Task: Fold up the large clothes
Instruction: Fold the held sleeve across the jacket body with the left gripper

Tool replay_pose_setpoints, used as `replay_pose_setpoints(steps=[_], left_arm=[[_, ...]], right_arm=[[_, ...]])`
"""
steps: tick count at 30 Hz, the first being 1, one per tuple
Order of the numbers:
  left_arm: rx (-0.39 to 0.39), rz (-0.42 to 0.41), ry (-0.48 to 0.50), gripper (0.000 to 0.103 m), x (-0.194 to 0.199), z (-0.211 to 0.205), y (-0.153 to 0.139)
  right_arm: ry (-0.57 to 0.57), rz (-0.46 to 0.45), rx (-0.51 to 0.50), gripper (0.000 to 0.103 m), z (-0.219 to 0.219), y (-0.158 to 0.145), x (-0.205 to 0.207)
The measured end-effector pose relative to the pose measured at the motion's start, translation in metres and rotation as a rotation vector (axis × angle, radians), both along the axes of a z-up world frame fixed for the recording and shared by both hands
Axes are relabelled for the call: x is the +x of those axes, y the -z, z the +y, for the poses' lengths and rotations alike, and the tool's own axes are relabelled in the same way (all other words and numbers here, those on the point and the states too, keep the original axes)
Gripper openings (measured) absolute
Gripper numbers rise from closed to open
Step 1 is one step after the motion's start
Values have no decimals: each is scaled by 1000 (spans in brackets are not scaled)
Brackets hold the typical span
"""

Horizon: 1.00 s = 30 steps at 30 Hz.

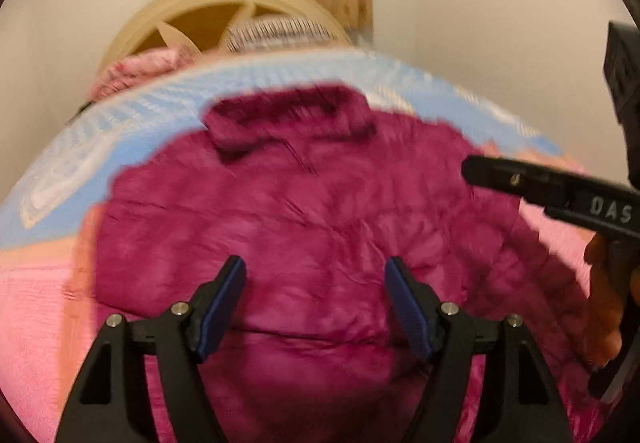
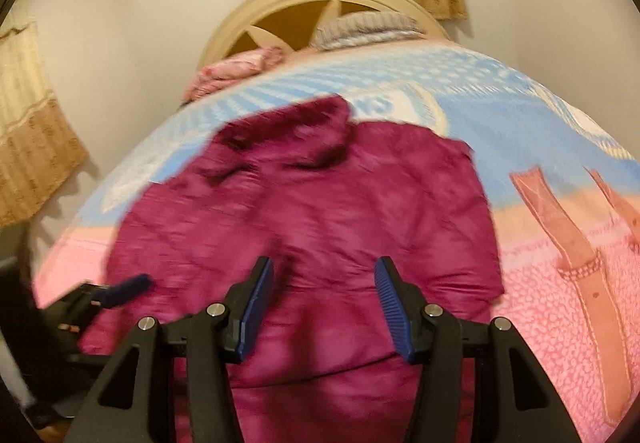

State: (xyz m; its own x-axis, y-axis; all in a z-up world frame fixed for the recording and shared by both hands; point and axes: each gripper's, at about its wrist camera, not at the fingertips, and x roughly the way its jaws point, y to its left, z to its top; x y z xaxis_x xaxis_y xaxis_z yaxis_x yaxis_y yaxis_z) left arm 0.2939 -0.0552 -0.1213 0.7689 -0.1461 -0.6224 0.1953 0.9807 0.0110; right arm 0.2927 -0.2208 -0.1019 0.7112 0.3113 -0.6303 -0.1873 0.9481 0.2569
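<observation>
A large magenta garment of soft, plush fabric with a folded collar (image 1: pixel 304 211) is spread on the bed, over a bedspread printed in light blue, pink and orange (image 1: pixel 120 131). The collar is turned toward the cream wooden headboard (image 1: pixel 208 19), and the lower part of the garment lies nearest to the cameras. Both pictures are blurred, so it cannot be told for certain whether the sleeves are already folded in.

The left gripper (image 1: pixel 316 303) is held above the lower middle of the garment with its jaws spread, and nothing is pinched between the blue pads. The right gripper (image 2: pixel 324 307) is also held above the cloth with its jaws apart and empty; in the left wrist view it is seen from the side at the right edge, with part of a hand (image 1: pixel 604 303) behind it.

The fabric is judged to be thick, limp and rather light, not fragile and not slippery. It will probably sag and bunch when it is lifted, so a grip on one point only is not advised. The hold is best taken at the two corners of one edge, for example at the hem nearest to the cameras, one corner for each gripper, with several layers pinched together. The fold can then be carried toward the collar.
</observation>
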Motion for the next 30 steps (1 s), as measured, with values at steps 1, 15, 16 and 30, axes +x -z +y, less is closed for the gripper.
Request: replay_pose_setpoints(steps=[1, 15, 16, 30], left_arm=[[2, -21, -12, 82, -2, 6, -5], [-33, 73, -273, 103, 92, 98, 12], [-25, 79, -269, 103, 93, 96, 15], [-43, 80, -277, 103, 101, 96, 12]], right_arm=[[-9, -14, -1, 54, 6, -7, -1], [-132, 109, -89, 49, 83, 52, 27], [-135, 112, -92, 49, 83, 56, 27], [-134, 89, -92, 50, 82, 70, 23]])
